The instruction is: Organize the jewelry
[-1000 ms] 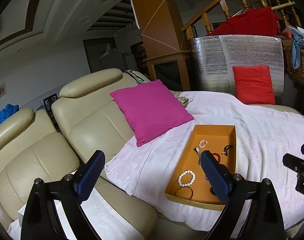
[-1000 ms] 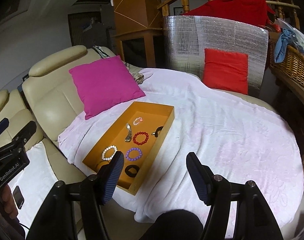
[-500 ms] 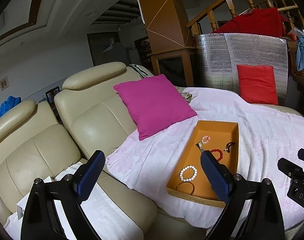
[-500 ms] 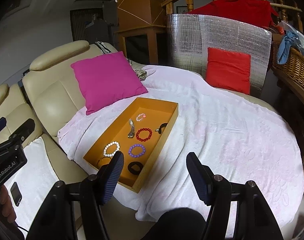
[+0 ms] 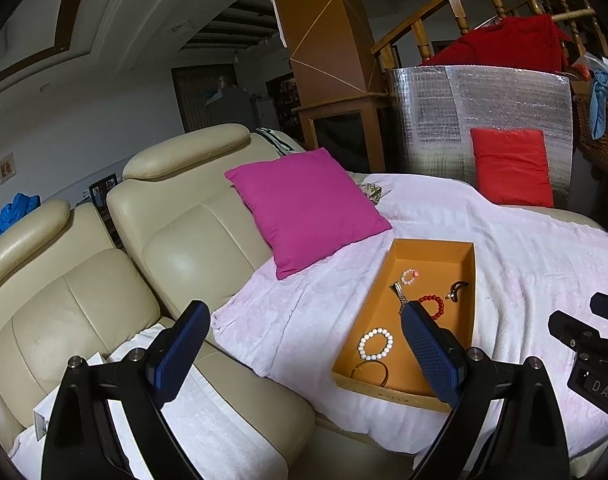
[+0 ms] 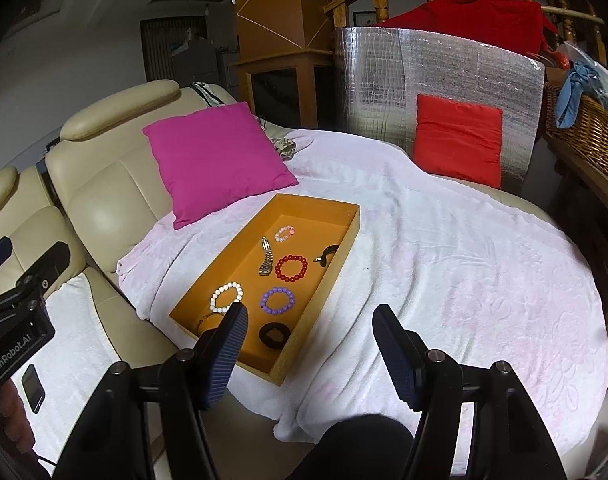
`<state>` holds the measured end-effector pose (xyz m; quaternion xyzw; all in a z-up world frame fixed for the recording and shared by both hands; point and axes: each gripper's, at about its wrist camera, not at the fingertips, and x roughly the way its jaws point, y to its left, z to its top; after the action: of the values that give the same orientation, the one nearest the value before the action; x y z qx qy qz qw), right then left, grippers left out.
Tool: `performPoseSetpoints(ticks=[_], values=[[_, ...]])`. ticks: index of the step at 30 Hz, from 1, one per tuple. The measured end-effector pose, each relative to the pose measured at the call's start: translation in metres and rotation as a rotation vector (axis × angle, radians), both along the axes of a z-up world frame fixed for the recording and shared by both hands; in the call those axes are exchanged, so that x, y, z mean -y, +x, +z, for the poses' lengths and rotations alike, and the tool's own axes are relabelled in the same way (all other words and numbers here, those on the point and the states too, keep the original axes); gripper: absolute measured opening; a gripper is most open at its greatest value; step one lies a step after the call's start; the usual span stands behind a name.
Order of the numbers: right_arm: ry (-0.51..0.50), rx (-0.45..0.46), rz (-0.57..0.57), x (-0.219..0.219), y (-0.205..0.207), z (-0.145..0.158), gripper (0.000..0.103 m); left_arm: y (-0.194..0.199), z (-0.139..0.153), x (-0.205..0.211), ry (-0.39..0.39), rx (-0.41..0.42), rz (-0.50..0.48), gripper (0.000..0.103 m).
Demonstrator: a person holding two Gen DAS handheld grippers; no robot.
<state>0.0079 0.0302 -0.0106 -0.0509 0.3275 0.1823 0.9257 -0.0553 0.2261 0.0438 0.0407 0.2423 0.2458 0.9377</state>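
Observation:
An orange tray (image 6: pixel 343 240) lies on a white-pink blanket (image 6: pixel 443 264). In it lie a white bead bracelet (image 6: pixel 226 297), a purple bead bracelet (image 6: pixel 278 300), a red bead bracelet (image 6: pixel 291 268), a small pink bracelet (image 6: pixel 284 234), a metal watch (image 6: pixel 266 257), a black hair tie (image 6: pixel 274 335) and a dark clip (image 6: pixel 326 254). The tray also shows in the left wrist view (image 5: pixel 469 280). My right gripper (image 6: pixel 309 330) is open and empty, above the tray's near end. My left gripper (image 5: pixel 304 326) is open and empty, left of the tray.
A magenta cushion (image 6: pixel 216 160) leans on the cream leather sofa (image 6: pixel 104 184) behind the tray. A red cushion (image 6: pixel 457 140) rests against a silver foil panel (image 6: pixel 435 68). A wicker basket (image 6: pixel 583 132) stands at the right. A white towel (image 5: pixel 208 432) covers the sofa seat.
Both grippers have moved forward and a little lower toward the tray, which now looks larger. Both stay open. Nothing in the tray has moved.

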Motion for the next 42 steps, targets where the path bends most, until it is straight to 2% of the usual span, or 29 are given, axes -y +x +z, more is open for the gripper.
performPoseSetpoints(ticks=[42], values=[[0.007,-0.02,-0.016,-0.0004,0.0021,-0.0033,0.069,-0.0011,-0.0047,0.0015,-0.021,-0.017,-0.038,0.096]])
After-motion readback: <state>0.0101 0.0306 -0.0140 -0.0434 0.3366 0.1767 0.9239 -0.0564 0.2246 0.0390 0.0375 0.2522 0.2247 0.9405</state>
